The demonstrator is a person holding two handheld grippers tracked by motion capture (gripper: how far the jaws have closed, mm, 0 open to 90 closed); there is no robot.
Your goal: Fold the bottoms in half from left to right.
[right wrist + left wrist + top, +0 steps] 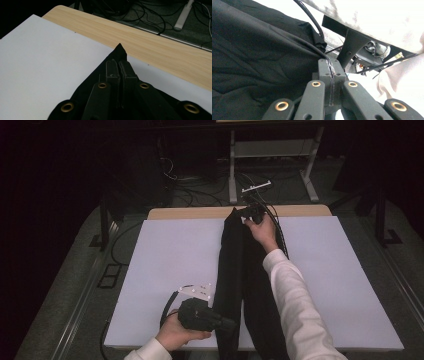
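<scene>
white board [165, 265] on wooden table [160, 47] — dark room, cabled floor [200, 195].

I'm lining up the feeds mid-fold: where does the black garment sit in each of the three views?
High view: black garment lies as a long strip down the middle of the white board.
Left gripper view: it covers the left half, its edge pinched in the jaws.
Right gripper view: its corner pokes out above the shut jaws.
Shared landmark: the white board.
</scene>
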